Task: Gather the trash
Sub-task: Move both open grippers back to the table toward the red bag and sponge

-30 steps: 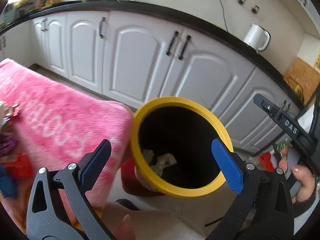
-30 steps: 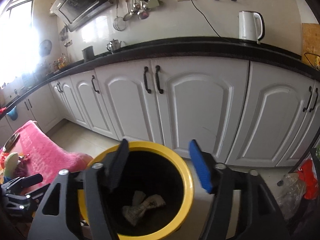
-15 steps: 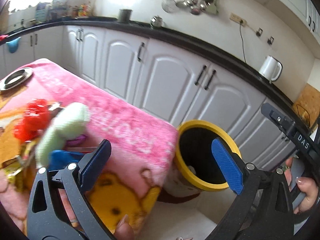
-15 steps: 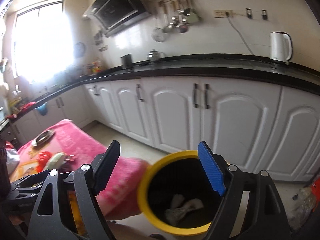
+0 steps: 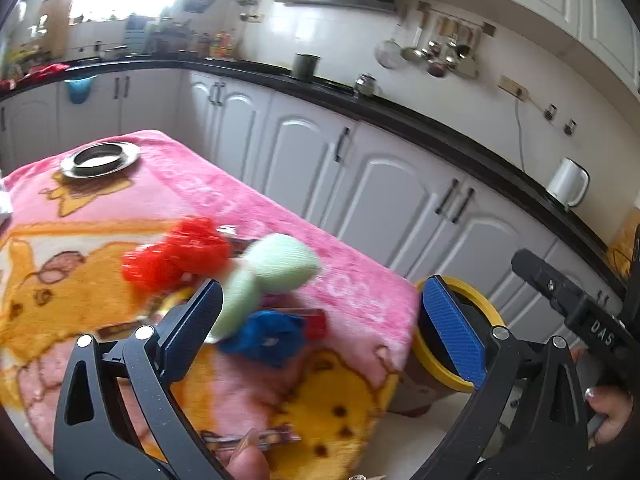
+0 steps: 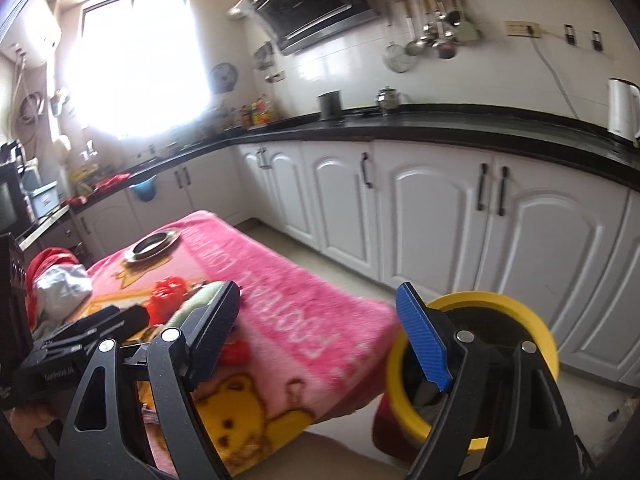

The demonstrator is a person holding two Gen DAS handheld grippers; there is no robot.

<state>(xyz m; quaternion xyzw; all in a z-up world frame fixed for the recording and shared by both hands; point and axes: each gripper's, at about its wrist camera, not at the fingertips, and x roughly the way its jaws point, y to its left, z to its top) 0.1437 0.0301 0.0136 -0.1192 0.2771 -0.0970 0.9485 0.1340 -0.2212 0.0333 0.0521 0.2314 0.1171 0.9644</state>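
- Left wrist view: the left gripper (image 5: pixel 320 320) is hovering over the near edge of a pink cartoon blanket (image 5: pixel 352 280), its fingers standing wide apart and gripping nothing.
- Between those fingers, a blue crumpled scrap (image 5: pixel 266 338) is lying on the blanket, touching a pale green wad (image 5: pixel 276 266) just beyond it.
- A red crinkled wrapper (image 5: pixel 180 254) is sitting just left of the green wad; all three pieces are blurred, so finer detail cannot be told.
- At the blanket's right end, a yellow-rimmed bin (image 5: pixel 486 314) is standing on the floor, partly hidden behind the blue finger pad.
- Far left on the blanket, a metal dish (image 5: pixel 100 159) is resting well apart from the trash.
- Right wrist view: the right gripper (image 6: pixel 316 322) is hanging above the blanket's right edge, fingers spread wide and carrying nothing.
- The bin (image 6: pixel 536 328) is showing behind its right finger, with pale scraps dimly visible inside.
- The left gripper (image 6: pixel 80 340) is appearing at near left, beside the red wrapper (image 6: pixel 168 294).
- White cabinets (image 6: pixel 436 216) under a black counter (image 6: pixel 460 128) are running along the far wall, a white kettle (image 6: pixel 622 106) standing at far right.
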